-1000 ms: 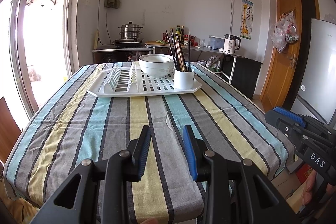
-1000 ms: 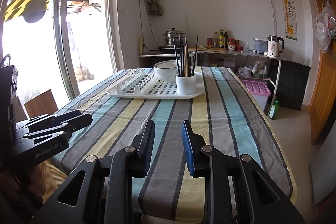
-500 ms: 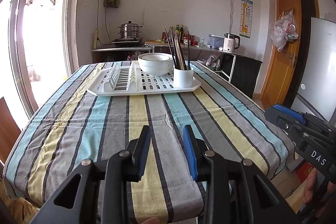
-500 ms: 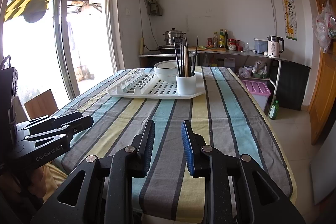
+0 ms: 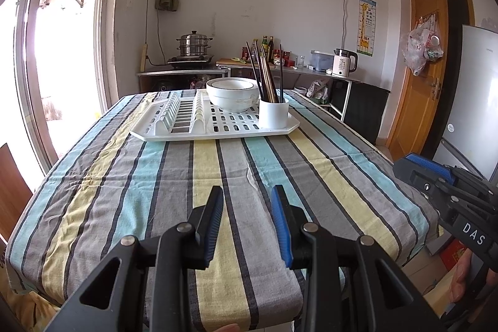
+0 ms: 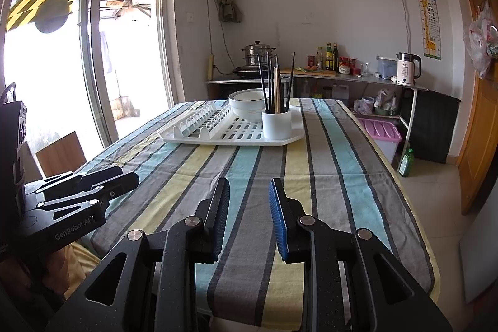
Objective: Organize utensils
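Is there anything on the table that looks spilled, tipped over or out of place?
Nothing stands out. The rack lies flat on the cloth, the bowls sit stacked and upright on it, and the cup stands upright with the chopsticks inside. The cloth has only light wrinkles.

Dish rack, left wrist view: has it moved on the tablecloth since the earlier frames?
No. The dish rack sits across the same tablecloth stripes as before.

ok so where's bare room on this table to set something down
The striped tablecloth is bare from the near table edge up to the white drying rack, and in strips left and right of the rack. The rack's right end is crowded: stacked bowls beside the chopstick cup. Its slotted middle is free.
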Tool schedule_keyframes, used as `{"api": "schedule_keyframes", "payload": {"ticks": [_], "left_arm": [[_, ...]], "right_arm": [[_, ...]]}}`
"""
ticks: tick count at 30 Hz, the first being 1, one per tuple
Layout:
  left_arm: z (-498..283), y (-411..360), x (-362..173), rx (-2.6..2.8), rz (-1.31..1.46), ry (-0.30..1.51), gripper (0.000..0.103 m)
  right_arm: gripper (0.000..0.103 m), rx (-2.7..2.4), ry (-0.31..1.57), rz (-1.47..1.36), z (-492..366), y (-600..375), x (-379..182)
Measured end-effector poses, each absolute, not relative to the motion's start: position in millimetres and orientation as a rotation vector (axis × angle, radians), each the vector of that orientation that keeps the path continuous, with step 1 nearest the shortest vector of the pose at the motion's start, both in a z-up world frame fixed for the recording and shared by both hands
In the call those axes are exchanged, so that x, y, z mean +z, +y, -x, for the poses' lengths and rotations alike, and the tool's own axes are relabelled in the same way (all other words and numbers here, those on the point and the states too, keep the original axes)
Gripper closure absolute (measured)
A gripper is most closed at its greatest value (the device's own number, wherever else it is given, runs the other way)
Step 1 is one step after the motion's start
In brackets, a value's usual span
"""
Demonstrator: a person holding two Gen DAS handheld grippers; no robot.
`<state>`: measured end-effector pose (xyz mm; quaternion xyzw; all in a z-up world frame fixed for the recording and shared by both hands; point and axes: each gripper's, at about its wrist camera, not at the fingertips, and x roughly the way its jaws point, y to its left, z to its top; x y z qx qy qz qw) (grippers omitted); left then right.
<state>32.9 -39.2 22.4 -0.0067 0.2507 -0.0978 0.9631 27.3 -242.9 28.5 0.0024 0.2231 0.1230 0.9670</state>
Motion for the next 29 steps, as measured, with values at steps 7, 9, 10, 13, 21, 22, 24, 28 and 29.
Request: {"api": "schedule_keyframes", "payload": {"ticks": [7,9,10,13,21,22,24,28,29], "left_arm": [[-32.9,-38.3,21.1,-0.197,0.013,0.507,0.07],[-33.2,-38.7,20.1,-0.193,0.008,0.506,0.07],[-33.6,-38.7,19.1,-0.192,0.006,0.507,0.07],[-33.9,-38.6,18.2,-0.192,0.006,0.507,0.07],[-35.4,-39.1,15.2,-0.204,0.01,0.516,0.07],[-35.1,-39.3,15.4,-0.206,0.01,0.514,0.07],[-35.2,-38.8,15.1,-0.206,0.015,0.514,0.07],[-34.4,-37.9,15.3,-0.21,0.02,0.51,0.07],[-34.1,-37.9,15.4,-0.208,0.019,0.509,0.07]], "right_arm": [[0.076,0.249,0.452,-0.004,-27.6,-242.4,28.6],[0.076,0.248,0.452,-0.003,-27.3,-242.0,29.0],[0.076,0.248,0.452,-0.003,-27.6,-242.2,29.0],[0.076,0.248,0.452,-0.002,-27.7,-242.1,28.9],[0.076,0.248,0.453,-0.001,-28.0,-241.6,28.8],[0.076,0.248,0.453,-0.001,-28.1,-241.6,28.7],[0.076,0.248,0.453,-0.002,-28.1,-241.6,28.6],[0.076,0.246,0.453,-0.001,-28.3,-241.2,28.4],[0.076,0.247,0.453,-0.001,-28.3,-241.3,28.5]]}}
